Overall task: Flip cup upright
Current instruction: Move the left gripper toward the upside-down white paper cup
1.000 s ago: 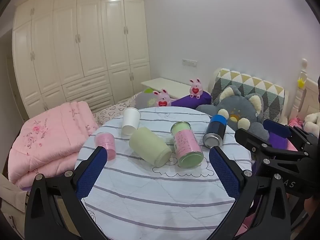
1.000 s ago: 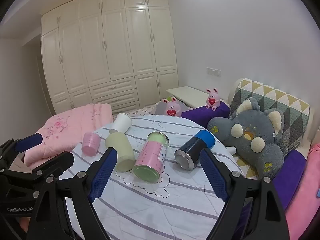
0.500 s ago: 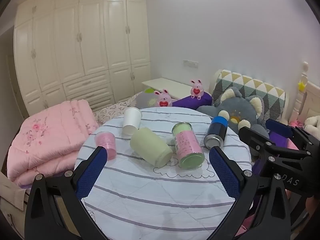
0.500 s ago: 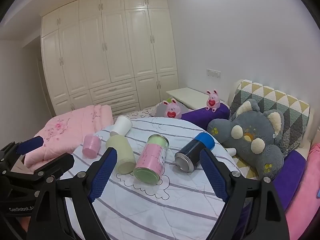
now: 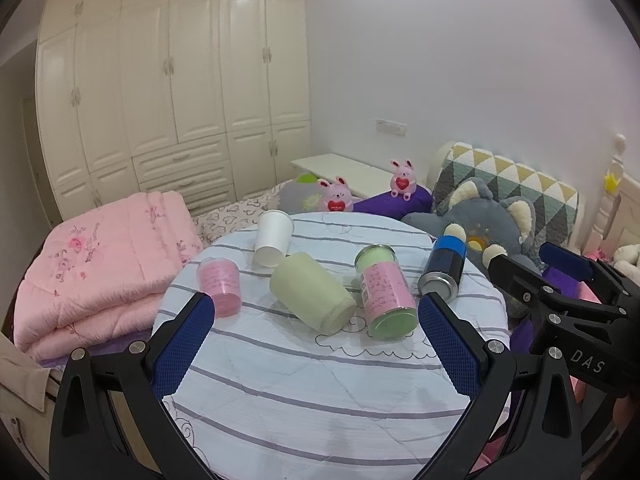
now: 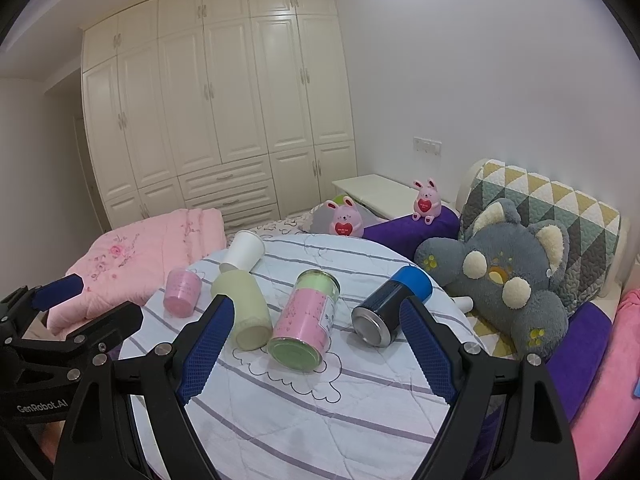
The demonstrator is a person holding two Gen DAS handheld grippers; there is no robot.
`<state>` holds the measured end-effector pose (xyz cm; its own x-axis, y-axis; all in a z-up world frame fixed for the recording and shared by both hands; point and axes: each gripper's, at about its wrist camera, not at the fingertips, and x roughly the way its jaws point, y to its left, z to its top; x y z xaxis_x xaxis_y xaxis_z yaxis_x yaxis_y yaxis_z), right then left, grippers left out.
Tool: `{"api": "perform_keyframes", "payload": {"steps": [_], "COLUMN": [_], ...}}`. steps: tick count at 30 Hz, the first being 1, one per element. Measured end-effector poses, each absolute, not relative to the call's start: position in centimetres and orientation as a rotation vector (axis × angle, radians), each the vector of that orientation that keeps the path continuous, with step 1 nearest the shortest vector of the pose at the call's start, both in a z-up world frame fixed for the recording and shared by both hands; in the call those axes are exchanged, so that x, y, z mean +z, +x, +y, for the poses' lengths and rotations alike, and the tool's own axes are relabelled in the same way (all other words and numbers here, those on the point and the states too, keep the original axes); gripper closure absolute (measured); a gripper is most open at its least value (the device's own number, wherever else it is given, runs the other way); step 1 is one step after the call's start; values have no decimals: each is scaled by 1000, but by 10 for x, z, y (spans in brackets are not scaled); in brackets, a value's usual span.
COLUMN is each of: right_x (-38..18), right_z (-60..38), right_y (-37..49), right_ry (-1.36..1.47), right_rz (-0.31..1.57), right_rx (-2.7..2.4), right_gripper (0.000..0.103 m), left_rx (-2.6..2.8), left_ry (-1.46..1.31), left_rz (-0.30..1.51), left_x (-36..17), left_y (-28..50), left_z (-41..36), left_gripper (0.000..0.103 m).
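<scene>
Hovering short of round bench (image 5: pixel 320 392), left gripper (image 5: pixel 316 344) and right gripper (image 6: pixel 316 344) kept jaws wide, empty, ready to straddle cup. Pale green cup (image 5: pixel 310 298) lay on side mid-bench, just beside pink-labelled jar (image 5: pixel 386 294), awaiting righting.

Five toppled cups (image 6: pixel 302 320) on striped table (image 6: pixel 320 420), between spread fingers (image 6: pixel 204 348).

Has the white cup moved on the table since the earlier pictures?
No. The white cup lies on its side at the same spot behind the pink cup.
</scene>
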<state>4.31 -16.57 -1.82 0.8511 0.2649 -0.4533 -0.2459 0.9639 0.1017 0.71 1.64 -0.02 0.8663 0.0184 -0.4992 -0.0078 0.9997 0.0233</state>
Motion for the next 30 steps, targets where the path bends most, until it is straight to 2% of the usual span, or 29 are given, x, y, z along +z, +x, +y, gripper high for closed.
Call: {"api": "perform_keyframes", "payload": {"steps": [30], "right_x": [-29], "right_z": [-144], "right_y": [64], "right_ry": [16], "right_rz": [528], "right_rx": [270], "right_gripper": [17], "left_rx": [26], "left_ry": [-76], "left_rz": [592], "left_x": [-20], "left_y": [33], "left_z": [58], "left_gripper": [0]}}
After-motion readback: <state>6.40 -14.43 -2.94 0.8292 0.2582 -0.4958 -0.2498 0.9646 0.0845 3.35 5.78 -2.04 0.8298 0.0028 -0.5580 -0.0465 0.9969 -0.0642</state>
